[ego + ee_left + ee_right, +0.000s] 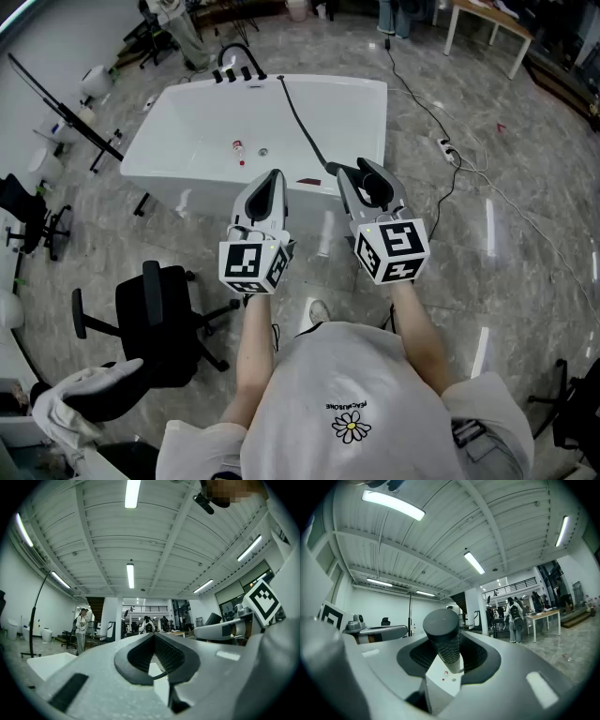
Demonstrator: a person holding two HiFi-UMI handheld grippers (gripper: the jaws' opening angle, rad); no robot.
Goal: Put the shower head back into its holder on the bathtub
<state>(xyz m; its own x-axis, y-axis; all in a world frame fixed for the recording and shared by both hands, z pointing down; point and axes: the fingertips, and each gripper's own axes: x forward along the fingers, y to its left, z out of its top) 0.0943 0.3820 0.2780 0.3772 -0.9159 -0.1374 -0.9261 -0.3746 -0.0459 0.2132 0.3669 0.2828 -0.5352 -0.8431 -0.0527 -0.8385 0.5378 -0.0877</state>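
My right gripper [364, 176] is shut on the black shower head [377, 184] above the white bathtub's [373, 90] near rim. Its black hose [298, 120] runs across the tub to the black faucet fittings [236, 67] at the far end. In the right gripper view the shower head [441, 634] stands as a dark round cylinder between the jaws of the right gripper [446, 654]. My left gripper [271, 180] hovers beside it on the left, shut and empty. The left gripper view shows the left gripper [153, 638] with its jaws together and nothing in them.
A small red-and-white item [238, 148] and the drain [263, 151] lie in the tub. A black office chair [155, 323] stands at my left. A power strip with cables [448, 150] lies on the floor to the right. A table [483, 23] is at the far right.
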